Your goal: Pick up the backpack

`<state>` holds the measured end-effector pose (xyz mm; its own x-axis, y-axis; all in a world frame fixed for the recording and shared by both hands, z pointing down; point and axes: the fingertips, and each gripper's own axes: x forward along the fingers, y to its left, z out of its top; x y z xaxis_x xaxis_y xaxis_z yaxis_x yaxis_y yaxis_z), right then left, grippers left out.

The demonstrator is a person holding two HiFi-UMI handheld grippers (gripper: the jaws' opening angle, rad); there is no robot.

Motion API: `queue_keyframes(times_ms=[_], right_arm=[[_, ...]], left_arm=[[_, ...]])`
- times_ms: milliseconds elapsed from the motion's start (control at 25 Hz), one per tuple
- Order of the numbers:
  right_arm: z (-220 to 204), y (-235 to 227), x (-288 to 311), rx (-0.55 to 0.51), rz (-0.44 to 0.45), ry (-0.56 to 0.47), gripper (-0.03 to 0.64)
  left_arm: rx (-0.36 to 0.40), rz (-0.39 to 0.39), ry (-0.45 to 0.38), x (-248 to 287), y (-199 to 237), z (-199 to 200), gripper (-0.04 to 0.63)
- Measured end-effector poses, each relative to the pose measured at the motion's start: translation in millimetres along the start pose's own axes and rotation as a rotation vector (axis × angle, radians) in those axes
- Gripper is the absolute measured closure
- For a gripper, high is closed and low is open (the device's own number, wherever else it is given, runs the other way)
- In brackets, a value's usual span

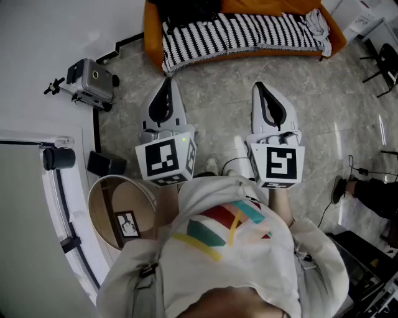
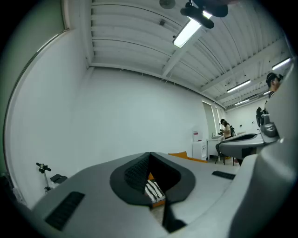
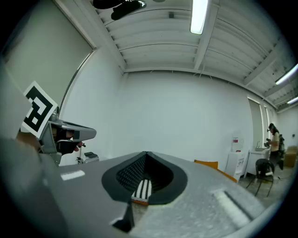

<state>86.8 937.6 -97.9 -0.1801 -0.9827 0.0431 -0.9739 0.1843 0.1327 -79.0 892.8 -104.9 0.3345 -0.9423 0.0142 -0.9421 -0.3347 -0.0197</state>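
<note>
A black bag-like thing point(image 1: 186, 9), probably the backpack, lies on the orange sofa point(image 1: 152, 37) at the top edge of the head view, mostly cut off. A black-and-white striped blanket point(image 1: 242, 32) covers the seat. My left gripper point(image 1: 166, 84) and right gripper point(image 1: 260, 87) are held level side by side over the stone floor, both pointing at the sofa and short of it. Both are shut with nothing between the jaws. In the left gripper view the left gripper point(image 2: 150, 155) has its tips together, and the right gripper point(image 3: 145, 154) likewise. Only a sliver of blanket point(image 2: 153, 190) shows under them.
A grey case with a small tripod point(image 1: 93, 79) stands on the floor at the left. A round wooden stool point(image 1: 115, 205) is close by my left side. A white cloth point(image 1: 317, 25) lies on the sofa's right end. A seated person's leg point(image 1: 373, 194) and cables are at the right.
</note>
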Motion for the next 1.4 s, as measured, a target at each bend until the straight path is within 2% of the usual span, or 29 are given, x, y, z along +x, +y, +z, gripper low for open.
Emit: queue_keyframes(times_ms=[400,640,800,920,1160,1400], right_arm=[[2,9,14,-0.011,-0.017,0.007,0.612],[-2,21,27,0.058,-0.009,0.016,0.612],[-11,29,38,0.052,-0.007,0.041,0.612],[-12,34,49,0.048,0.01,0.034,0.612],[-14,25,94,0.05,0.041,0.005,0.612],[-16,-5,169,0.091,0.09,-0.054,0.612]], left_arm=[[-0.01,-0.023,-0.014,8,15,3,0.581],[-0.025,-0.03,-0.009,16,36,1,0.581],[-0.037,-0.015,-0.001,25,55,-6,0.58],[-0.016,0.006,0.008,34,67,-11,0.581],[0.004,0.043,-0.021,68,81,-7,0.581],[0.039,0.103,-0.027,129,95,-12,0.581]])
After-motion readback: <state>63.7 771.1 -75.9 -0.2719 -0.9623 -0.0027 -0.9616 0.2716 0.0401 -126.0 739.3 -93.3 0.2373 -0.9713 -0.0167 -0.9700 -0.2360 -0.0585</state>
